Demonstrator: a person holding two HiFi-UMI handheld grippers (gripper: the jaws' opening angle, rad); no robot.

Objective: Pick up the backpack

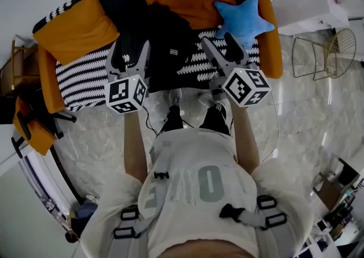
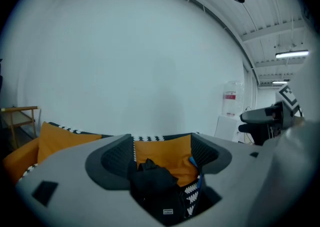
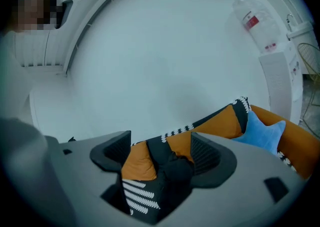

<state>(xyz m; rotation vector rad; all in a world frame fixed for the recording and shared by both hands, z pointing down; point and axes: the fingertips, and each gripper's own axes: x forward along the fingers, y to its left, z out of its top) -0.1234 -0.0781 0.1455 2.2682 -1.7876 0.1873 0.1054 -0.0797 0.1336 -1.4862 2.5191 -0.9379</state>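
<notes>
The black backpack [image 1: 165, 46] is seen upright on the seat of a sofa [image 1: 85, 78] covered in black-and-white patterned fabric, leaned against the orange back cushions [image 1: 74, 26]. A blue star pillow [image 1: 242, 19] is propped at the sofa's right end, just beside the backpack. The sofa is set against a plain white wall [image 2: 140, 61] on a pale marbled floor [image 1: 96, 143]; a wire chair [image 1: 324, 52] is noted to the right. The left gripper [image 1: 132, 49] and the right gripper [image 1: 220, 42] are held over the seat edge either side of the backpack. Jaws of both are spread, nothing pinched.
</notes>
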